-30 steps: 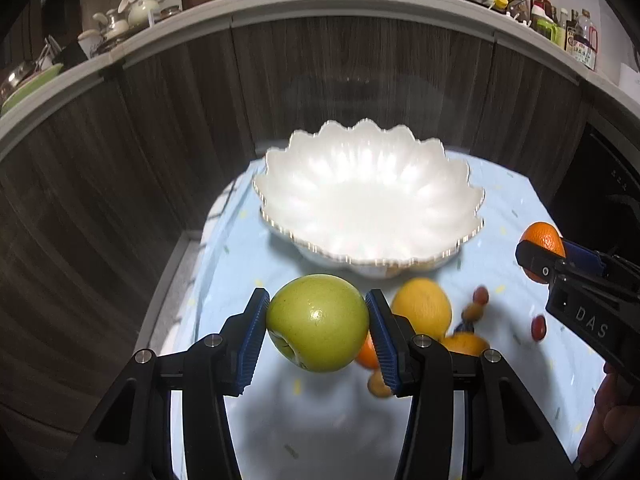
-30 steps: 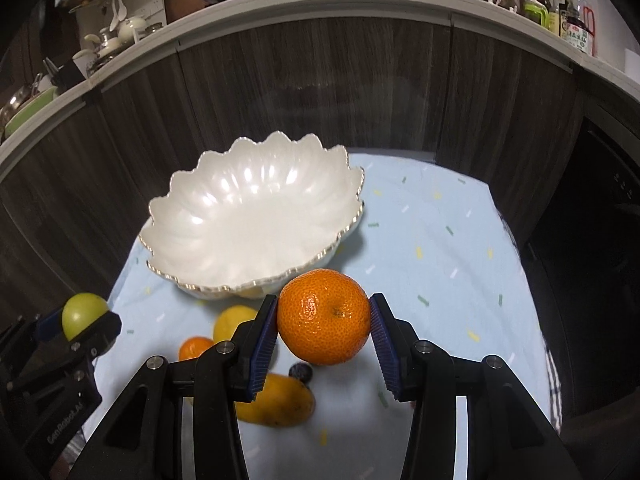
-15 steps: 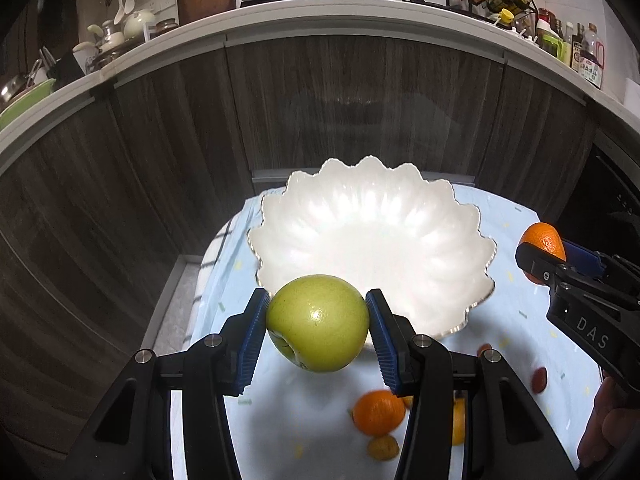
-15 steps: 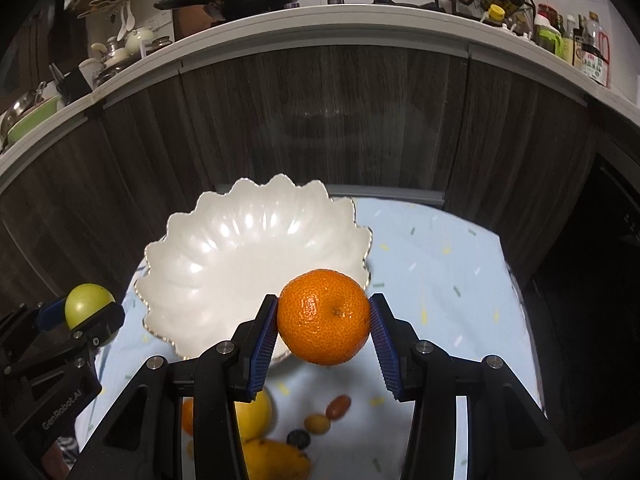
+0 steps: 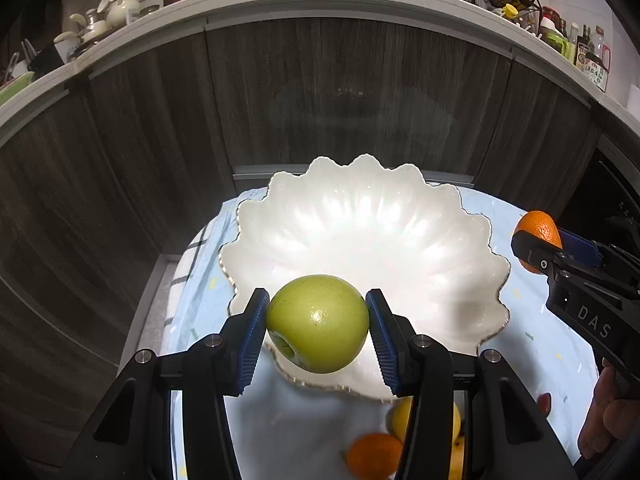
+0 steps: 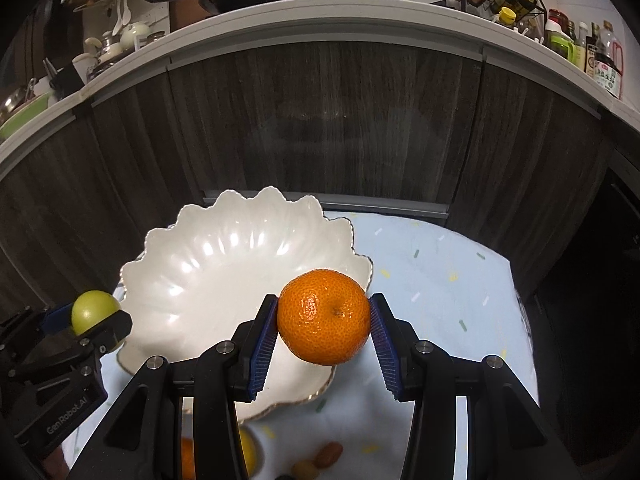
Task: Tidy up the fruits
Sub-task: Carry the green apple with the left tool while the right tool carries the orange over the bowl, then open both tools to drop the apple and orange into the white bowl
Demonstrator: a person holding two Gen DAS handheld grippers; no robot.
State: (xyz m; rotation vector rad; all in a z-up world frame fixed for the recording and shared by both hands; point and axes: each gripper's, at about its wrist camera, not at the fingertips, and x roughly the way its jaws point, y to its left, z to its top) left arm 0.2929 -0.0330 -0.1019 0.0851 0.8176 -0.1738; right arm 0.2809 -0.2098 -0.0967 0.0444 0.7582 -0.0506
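While I watch through the left wrist view, my left gripper (image 5: 318, 334) clamps the green apple (image 5: 318, 330) at its widest girth, hanging over the near rim of the white bowl (image 5: 360, 232); it looks firm, smooth and likely slippery, so I'd keep the pads on its flanks. From the right wrist view, my right gripper (image 6: 324, 330) pinches the orange (image 6: 324, 316) over the bowl's near right edge; its rind probably yields, so gentle pressure suits it.
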